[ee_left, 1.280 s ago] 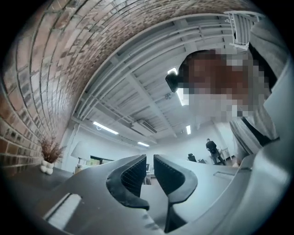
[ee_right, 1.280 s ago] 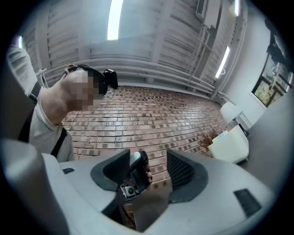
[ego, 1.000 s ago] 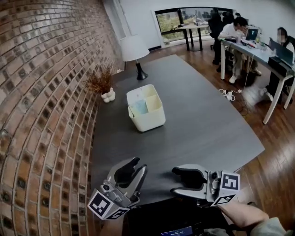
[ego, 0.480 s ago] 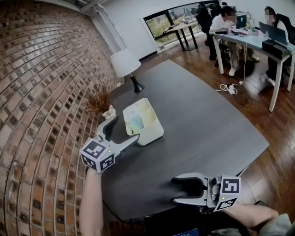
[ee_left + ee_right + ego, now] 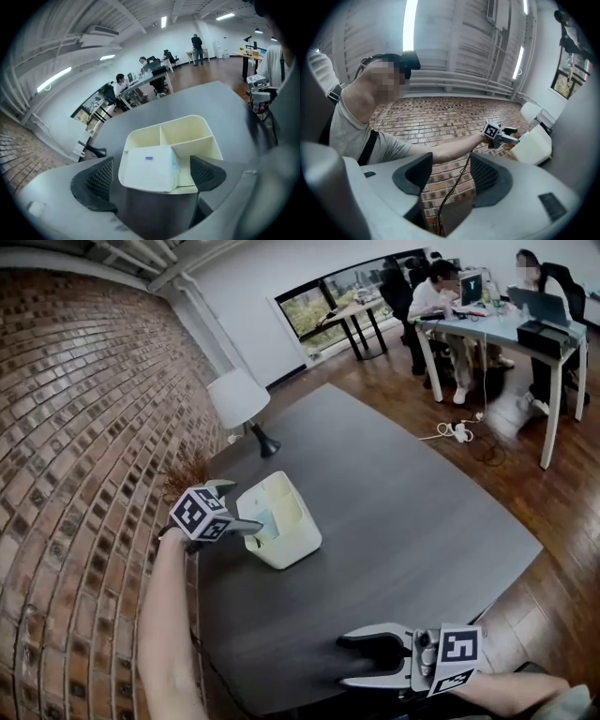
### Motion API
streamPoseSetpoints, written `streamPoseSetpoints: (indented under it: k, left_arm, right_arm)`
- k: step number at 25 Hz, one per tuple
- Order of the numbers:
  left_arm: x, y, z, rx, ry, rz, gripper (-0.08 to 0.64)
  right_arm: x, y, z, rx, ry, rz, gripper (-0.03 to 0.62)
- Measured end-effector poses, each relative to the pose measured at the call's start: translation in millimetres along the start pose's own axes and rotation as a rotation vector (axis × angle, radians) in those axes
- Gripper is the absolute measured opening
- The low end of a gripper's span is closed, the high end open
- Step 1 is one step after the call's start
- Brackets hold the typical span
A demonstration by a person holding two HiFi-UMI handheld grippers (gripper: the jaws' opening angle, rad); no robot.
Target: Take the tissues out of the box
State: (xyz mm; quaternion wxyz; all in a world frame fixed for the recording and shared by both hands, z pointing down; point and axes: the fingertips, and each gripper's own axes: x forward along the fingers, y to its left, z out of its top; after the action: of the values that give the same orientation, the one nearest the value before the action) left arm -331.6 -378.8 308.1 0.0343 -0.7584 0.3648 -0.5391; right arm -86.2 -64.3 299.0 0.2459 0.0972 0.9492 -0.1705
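Note:
A cream divided box (image 5: pixel 292 538) stands on the dark table (image 5: pixel 403 512) near the brick wall. A white tissue pack (image 5: pixel 267 522) lies in its near-left compartment. My left gripper (image 5: pixel 242 507) hovers at the box's left side, its jaws opening. In the left gripper view the tissue pack (image 5: pixel 149 166) and the box (image 5: pixel 187 133) lie ahead between the spread fingers (image 5: pixel 96 180), which touch nothing. My right gripper (image 5: pixel 349 661) hangs over the table's near edge, open and empty. The right gripper view shows the left gripper (image 5: pixel 501 133) beside the box (image 5: pixel 534 143).
A white-shaded lamp (image 5: pixel 239 399) and a dried plant (image 5: pixel 187 474) stand behind the box by the brick wall (image 5: pixel 84 446). The table's right edge drops to a wooden floor. People sit at desks (image 5: pixel 487 320) far right.
My left gripper has travelled from the table's near edge forward to the box, and its jaws have spread wider. The right gripper has stayed near the front edge.

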Motion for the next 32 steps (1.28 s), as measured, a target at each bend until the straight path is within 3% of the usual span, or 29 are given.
streamPoseSetpoints:
  k: [8,16,25,32]
  left_arm:
    - [38.0,7.3,-13.5,0.066,0.182,-0.077,0.509]
    - [58.9,-3.0,-25.0,0.056,0.249,-0.188,0.515]
    - [58.3,2.5,-22.7,0.074,0.287,-0.157,0.48]
    - [28.5,15.6,-6.9,0.057,0.24,-0.094,0.479]
  right_arm:
    - [-5.8,-5.0,-1.4,0.022,-0.012,-0.012,0.267]
    - [-9.3,-15.6,5.9,0.062,-0.053,-0.032,0.267]
    - [-7.3,-12.6,7.1,0.06,-0.047,-0.024,0.267]
    - [-8.9,-12.6,4.5,0.047,-0.044,-0.027,0.267]
